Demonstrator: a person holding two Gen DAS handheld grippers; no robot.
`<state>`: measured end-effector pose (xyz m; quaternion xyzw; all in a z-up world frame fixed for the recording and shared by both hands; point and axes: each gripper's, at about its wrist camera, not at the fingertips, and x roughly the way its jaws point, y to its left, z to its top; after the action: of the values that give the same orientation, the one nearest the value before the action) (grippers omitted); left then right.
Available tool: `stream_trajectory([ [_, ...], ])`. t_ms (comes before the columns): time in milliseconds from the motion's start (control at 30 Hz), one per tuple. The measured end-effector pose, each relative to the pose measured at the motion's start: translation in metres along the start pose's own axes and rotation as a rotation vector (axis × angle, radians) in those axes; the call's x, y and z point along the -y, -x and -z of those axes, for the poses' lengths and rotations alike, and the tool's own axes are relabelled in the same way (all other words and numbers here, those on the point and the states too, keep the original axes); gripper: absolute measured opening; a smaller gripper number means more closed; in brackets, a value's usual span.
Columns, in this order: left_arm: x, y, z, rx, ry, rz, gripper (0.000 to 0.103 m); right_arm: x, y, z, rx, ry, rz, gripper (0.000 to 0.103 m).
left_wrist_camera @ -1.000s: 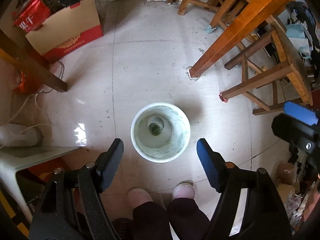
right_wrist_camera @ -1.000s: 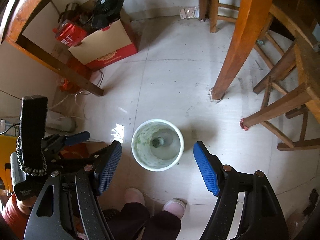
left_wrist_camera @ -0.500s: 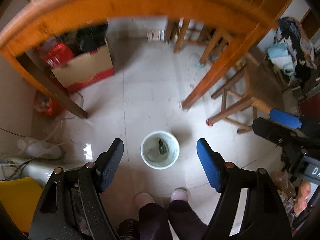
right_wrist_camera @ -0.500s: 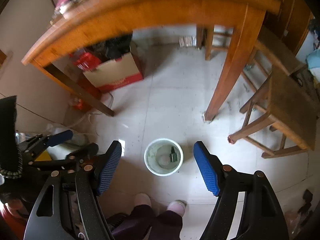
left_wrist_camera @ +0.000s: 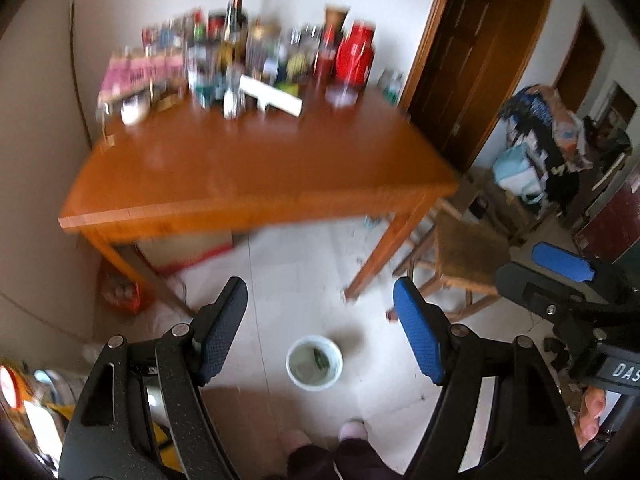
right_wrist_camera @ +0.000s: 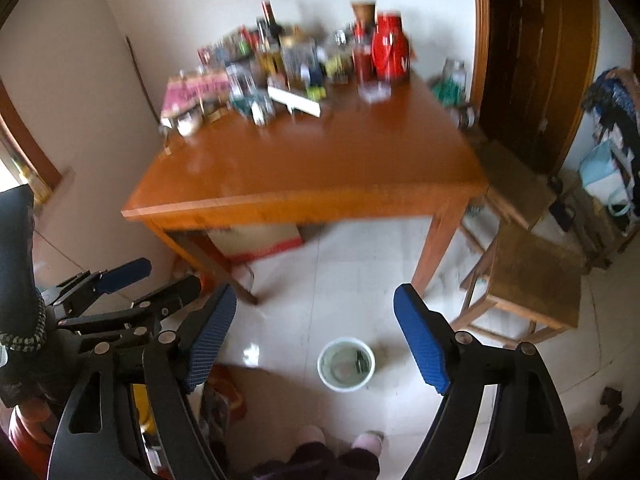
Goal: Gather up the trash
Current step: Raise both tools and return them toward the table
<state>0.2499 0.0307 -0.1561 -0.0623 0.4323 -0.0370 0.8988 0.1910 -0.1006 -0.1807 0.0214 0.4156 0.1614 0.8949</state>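
Left wrist view: left gripper (left_wrist_camera: 320,332), jaws spread, nothing between them. White bin (left_wrist_camera: 314,363) on the tiled floor below, a dark bottle (left_wrist_camera: 321,359) inside. Right gripper (right_wrist_camera: 314,344), jaws just opening wider, empty. Wooden table (right_wrist_camera: 312,172) beyond, its far side cluttered.

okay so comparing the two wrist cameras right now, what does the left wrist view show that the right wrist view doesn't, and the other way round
Only the left wrist view shows the right gripper from the side, at its right edge, and the orange bag by the table leg.

Only the right wrist view shows the left gripper from the side, at its left edge, and the phone-like thing beyond the stool.

Both show the wooden table, its far side crowded with blurred bottles, the white bin on the floor with a small dark bottle inside, the stool, and the person's feet. Both grippers are open and empty.
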Motion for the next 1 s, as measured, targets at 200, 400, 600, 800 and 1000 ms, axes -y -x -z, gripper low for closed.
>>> stream_trajectory([
  [200, -0.002, 0.069, -0.027, 0.153, -0.040, -0.006, 0.085, -0.024, 0.047, -0.026, 0.125, 0.032, 0.031, 0.079],
  [400, -0.012, 0.114, -0.034, 0.272, -0.053, -0.002, 0.096, -0.037, 0.079, -0.036, 0.269, 0.039, 0.078, 0.091],
  [600, -0.024, 0.119, -0.040, 0.326, -0.021, -0.005, 0.101, -0.042, 0.090, -0.045, 0.354, 0.025, 0.132, 0.101],
  [800, -0.026, 0.096, -0.062, 0.306, -0.028, -0.015, 0.101, -0.032, 0.080, -0.066, 0.361, 0.022, 0.136, 0.101],
  [1000, -0.020, 0.062, -0.099, 0.313, -0.009, -0.048, 0.101, -0.008, 0.052, -0.104, 0.359, 0.038, 0.107, 0.101],
])
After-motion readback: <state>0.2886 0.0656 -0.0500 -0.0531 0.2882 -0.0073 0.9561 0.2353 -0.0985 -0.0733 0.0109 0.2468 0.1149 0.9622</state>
